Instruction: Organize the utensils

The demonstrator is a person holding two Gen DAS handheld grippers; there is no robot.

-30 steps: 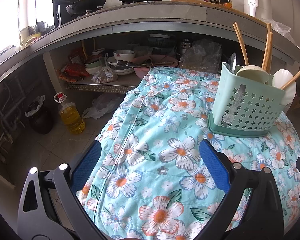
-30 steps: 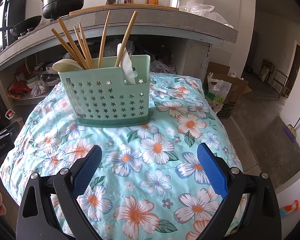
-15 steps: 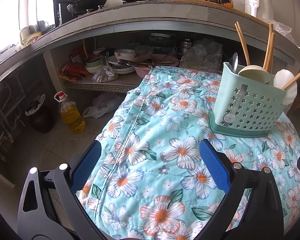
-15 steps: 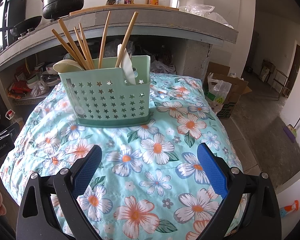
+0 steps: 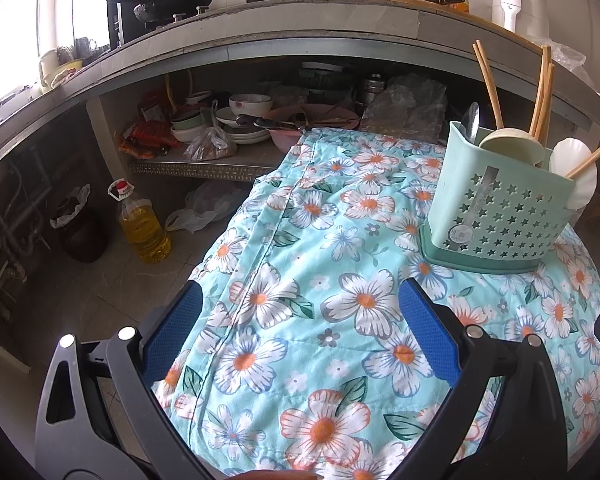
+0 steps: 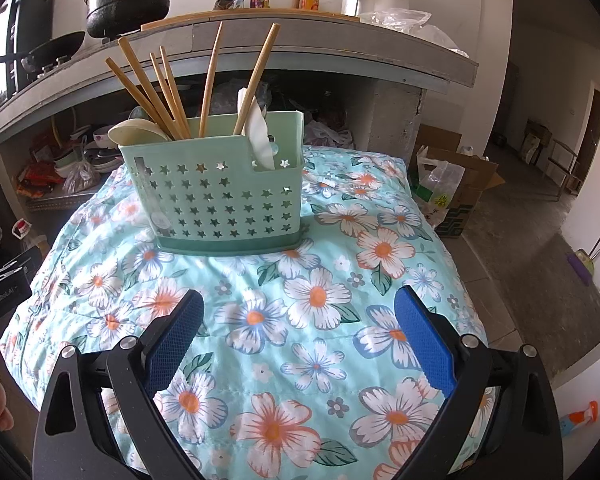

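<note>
A mint-green utensil caddy (image 6: 216,196) with star cutouts stands on the floral-cloth table (image 6: 320,320). It holds several wooden chopsticks (image 6: 160,88), a cream spoon (image 6: 134,134) and a white spoon (image 6: 260,136). In the left wrist view the caddy (image 5: 500,208) is at the far right, with a metal spoon (image 5: 471,122) and white spoons showing. My left gripper (image 5: 300,308) is open over the cloth, well left of the caddy. My right gripper (image 6: 300,312) is open in front of the caddy, with nothing between its fingers.
A concrete counter (image 5: 260,28) with a black pot and wok runs behind. Bowls and dishes fill the shelf (image 5: 204,164) under it. An oil bottle (image 5: 142,228) stands on the floor at left. A cardboard box (image 6: 456,192) sits right of the table.
Both views shifted only slightly; the caddy sits a little farther right in the left wrist view. Both grippers stay open and empty.
</note>
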